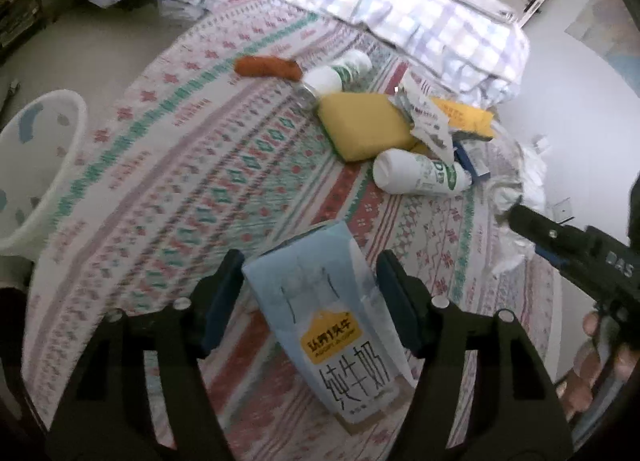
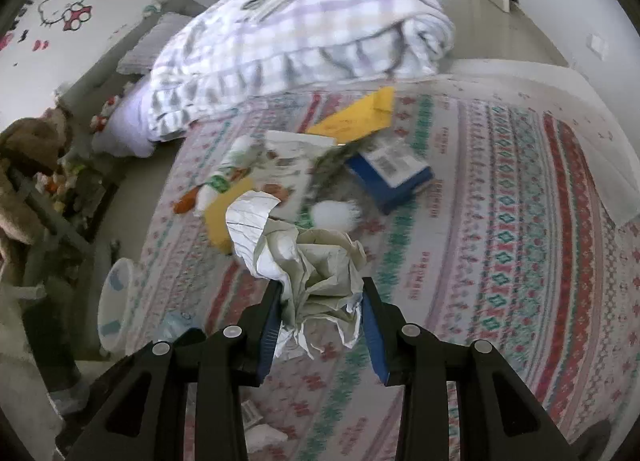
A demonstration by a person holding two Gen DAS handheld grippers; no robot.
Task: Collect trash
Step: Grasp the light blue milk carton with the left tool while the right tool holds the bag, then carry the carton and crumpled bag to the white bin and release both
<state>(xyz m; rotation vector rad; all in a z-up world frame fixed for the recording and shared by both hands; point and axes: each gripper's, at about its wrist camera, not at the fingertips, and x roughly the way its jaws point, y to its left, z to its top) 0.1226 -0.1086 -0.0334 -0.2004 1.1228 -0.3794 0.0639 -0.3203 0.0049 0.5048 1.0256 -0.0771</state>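
Observation:
A light blue milk carton (image 1: 332, 313) lies on the patterned bedsheet (image 1: 192, 165) between the fingers of my left gripper (image 1: 310, 285), which is open around it with a gap on each side. My right gripper (image 2: 320, 297) is shut on a wad of crumpled white paper (image 2: 304, 257) and holds it above the sheet; it also shows at the right edge of the left wrist view (image 1: 576, 249). Farther on lies a pile of trash: two white bottles (image 1: 420, 173), a yellow sponge (image 1: 364, 125), a yellow envelope (image 2: 356, 117), a blue box (image 2: 392, 173) and an orange sausage-shaped piece (image 1: 268, 67).
A white bin (image 1: 32, 165) stands on the floor at the bed's left side; it also shows in the right wrist view (image 2: 114, 301). A folded checked quilt (image 2: 304, 29) lies at the far end of the bed. Small paper scraps (image 2: 260, 429) lie near the bed edge.

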